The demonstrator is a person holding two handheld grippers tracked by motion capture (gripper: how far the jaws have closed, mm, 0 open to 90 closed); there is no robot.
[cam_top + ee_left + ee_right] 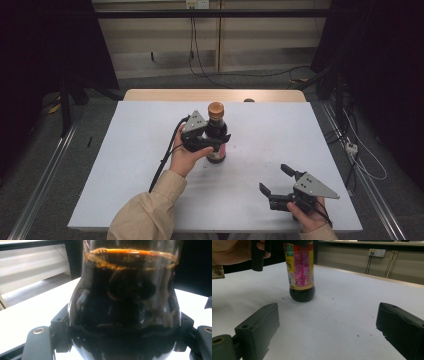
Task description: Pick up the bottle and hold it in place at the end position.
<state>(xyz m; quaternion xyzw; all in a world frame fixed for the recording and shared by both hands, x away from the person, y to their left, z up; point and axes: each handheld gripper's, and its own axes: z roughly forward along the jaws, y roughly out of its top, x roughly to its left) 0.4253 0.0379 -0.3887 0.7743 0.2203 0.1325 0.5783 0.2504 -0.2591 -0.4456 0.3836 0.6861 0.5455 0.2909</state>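
Left tongs round bottle — mid-table.

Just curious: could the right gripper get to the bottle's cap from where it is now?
Probably yes. The right gripper is open, the table between looks bare, and the cap stands clear above the left gripper clamping the bottle.

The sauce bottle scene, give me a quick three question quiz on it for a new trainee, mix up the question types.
1. True or false: the left gripper is shut on the dark sauce bottle.
2. The right gripper is: A) shut on the bottle's cap, B) open with nothing between its jaws, C) lying jaws-down on the bottle.
3. Fill in: the bottle stands upright on the ____ table, wearing a brown cap.

Key: 1 true; 2 B; 3 white.
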